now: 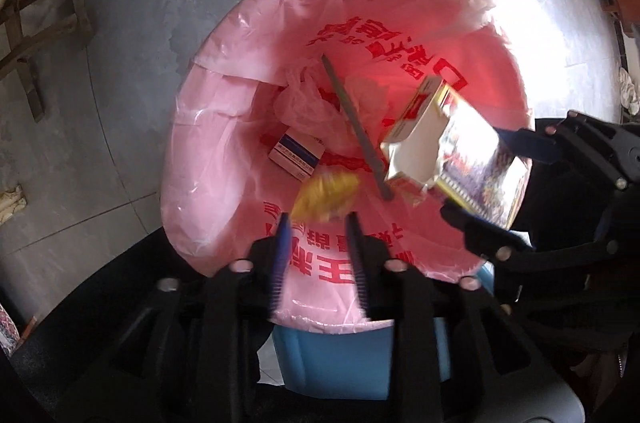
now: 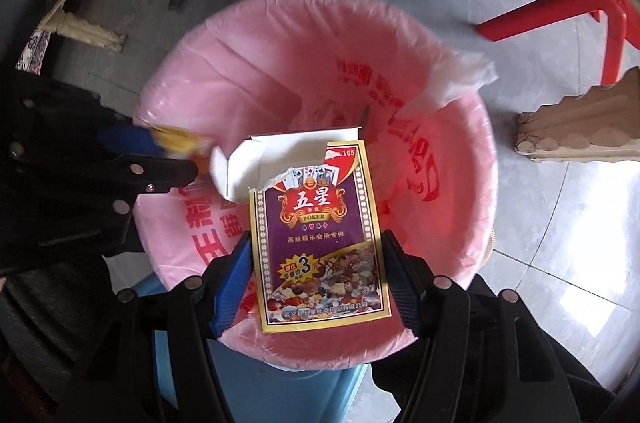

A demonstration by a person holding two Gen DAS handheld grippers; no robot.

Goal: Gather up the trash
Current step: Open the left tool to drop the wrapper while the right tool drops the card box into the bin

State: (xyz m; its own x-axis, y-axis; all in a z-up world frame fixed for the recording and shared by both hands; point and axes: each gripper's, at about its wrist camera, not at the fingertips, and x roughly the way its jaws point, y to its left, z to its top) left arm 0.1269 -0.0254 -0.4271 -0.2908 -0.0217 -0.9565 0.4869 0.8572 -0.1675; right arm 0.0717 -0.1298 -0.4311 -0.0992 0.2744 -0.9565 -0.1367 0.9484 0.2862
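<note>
Both claws hang over the pink-lined bin (image 2: 460, 183): right gripper (image 2: 316, 263) is clamped on a torn card box (image 2: 320, 235) marked "POKER", while left gripper (image 1: 318, 247) stands apart, a blurred yellow wrapper (image 1: 326, 197) at its tips. Only the left view shows a small striped box (image 1: 296, 153) and grey stick (image 1: 354, 133) inside.

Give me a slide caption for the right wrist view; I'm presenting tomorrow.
Right gripper holds a torn card box over the pink-lined bin.
</note>
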